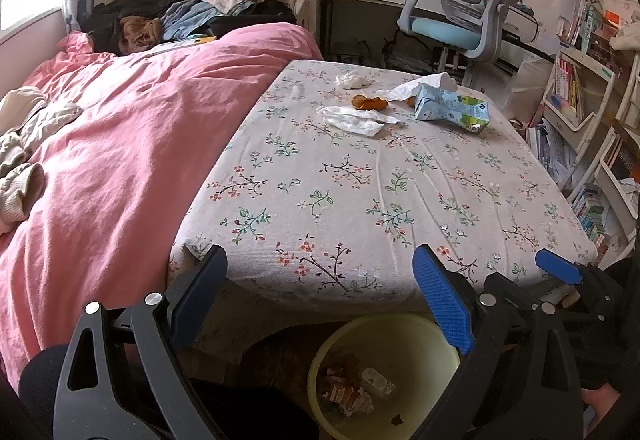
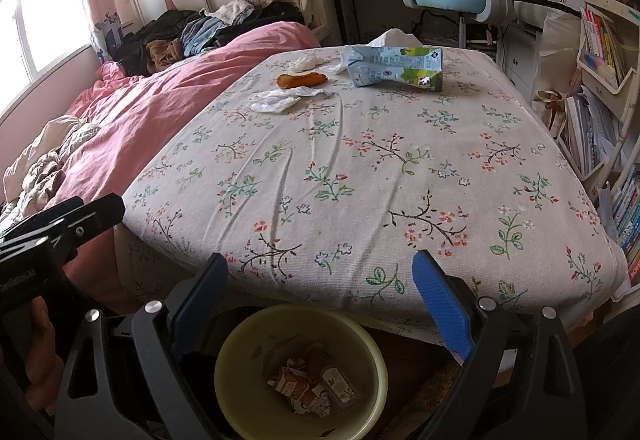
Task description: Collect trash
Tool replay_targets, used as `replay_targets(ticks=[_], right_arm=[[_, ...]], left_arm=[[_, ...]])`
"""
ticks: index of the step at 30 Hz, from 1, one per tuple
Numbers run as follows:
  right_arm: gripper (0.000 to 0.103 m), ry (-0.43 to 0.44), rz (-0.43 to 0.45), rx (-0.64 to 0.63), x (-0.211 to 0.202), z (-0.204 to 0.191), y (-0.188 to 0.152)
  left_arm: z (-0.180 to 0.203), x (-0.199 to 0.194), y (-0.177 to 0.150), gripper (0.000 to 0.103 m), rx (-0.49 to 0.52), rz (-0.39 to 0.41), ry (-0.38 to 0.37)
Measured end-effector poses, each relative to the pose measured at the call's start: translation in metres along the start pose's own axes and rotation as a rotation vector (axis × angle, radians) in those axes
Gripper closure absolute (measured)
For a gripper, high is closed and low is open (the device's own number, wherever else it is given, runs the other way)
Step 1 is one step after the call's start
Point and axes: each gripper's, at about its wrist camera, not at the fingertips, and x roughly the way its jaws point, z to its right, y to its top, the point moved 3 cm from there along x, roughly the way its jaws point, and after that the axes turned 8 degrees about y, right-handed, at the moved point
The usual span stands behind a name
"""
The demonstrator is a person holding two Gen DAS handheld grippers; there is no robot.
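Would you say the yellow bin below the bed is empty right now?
No, the yellow bin already holds crumpled cartons and wrappers at its bottom.

I see the trash at the far end of the floral sheet [image 2: 360, 168]; a crushed blue-green carton [image 2: 394, 69] lies on its side; an orange peel [image 2: 301, 79] sits left of it, apart; a crumpled white tissue [image 2: 276, 100] lies just in front of the peel; another tissue wad [image 2: 306, 62] sits behind it; below the bed's near edge, a yellow bin [image 2: 301, 368] holds crushed cartons and scraps.
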Motion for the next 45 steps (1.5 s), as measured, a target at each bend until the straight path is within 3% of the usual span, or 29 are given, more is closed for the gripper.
replay_targets(ticks=[8,16,18,22,26,32,34,36,39,45], right_arm=[[0.014,0.029,0.004,-0.02,0.003,-0.007,0.012],[0.015,0.153,0.008,0.0,0.039,-0.014,0.076],[0.024,0.185,-0.001,0.016,0.059,-0.016,0.101],[0.031,0.212,-0.039,0.062,0.103,-0.021,0.142],[0.036,0.163,-0.087,0.152,0.157,-0.016,0.178],[0.052,0.079,-0.18,0.263,0.21,0.002,0.188],[0.06,0.066,-0.177,0.253,0.214,0.004,0.19],[0.082,0.075,-0.188,0.241,0.218,0.007,0.194],[0.098,0.095,-0.183,0.217,0.213,0.012,0.199],[0.099,0.19,-0.131,0.084,0.163,-0.002,0.199]], left_arm=[[-0.012,-0.003,0.002,0.013,-0.059,-0.009,-0.002],[-0.028,-0.003,0.009,0.012,-0.15,-0.007,0.009],[-0.031,0.0,0.01,0.013,-0.164,-0.017,0.01],[-0.031,0.005,0.013,0.012,-0.177,-0.028,0.002],[-0.03,0.008,0.018,0.012,-0.178,-0.036,-0.019],[-0.033,0.009,0.029,0.012,-0.182,-0.019,-0.036],[-0.037,0.011,0.033,0.012,-0.195,-0.023,-0.042],[-0.041,0.015,0.036,0.012,-0.204,-0.033,-0.046],[-0.044,0.022,0.043,0.012,-0.214,-0.053,-0.057],[-0.032,0.059,0.079,0.012,-0.181,-0.12,-0.118]])
